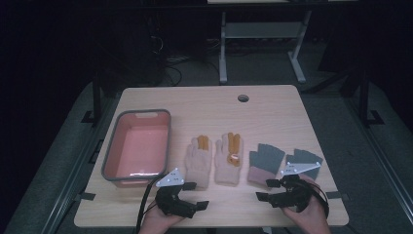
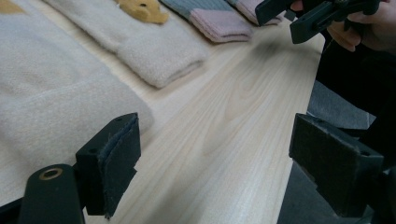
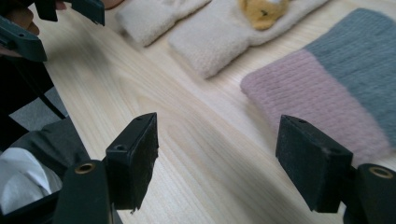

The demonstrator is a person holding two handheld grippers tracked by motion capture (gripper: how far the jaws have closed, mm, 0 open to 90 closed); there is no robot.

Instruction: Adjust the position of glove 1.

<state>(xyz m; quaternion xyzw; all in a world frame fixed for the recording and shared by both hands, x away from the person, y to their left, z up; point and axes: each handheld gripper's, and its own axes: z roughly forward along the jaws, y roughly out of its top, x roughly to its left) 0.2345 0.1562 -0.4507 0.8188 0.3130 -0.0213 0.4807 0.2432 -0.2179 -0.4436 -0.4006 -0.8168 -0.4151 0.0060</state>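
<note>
Four gloves lie in a row on the wooden table (image 1: 204, 102). Two are cream with orange fingers: a plain one (image 1: 197, 161) and one with a small bear patch (image 1: 229, 158). Two are grey with pink cuffs (image 1: 263, 163) (image 1: 308, 157); the right one is partly under my right gripper's plate. My left gripper (image 1: 196, 195) is open just in front of the plain cream glove's cuff (image 2: 46, 102), with bare wood between its jaws. My right gripper (image 1: 265, 189) is open in front of a pink cuff (image 3: 317, 93), holding nothing. Each gripper view also shows the other gripper (image 2: 299, 16) (image 3: 51, 18).
A pink basin with a grey rim (image 1: 143, 112) stands empty at the table's left side. A round cable hole (image 1: 243, 98) is near the far edge. Another desk's white legs (image 1: 223, 48) stand beyond the table on dark floor.
</note>
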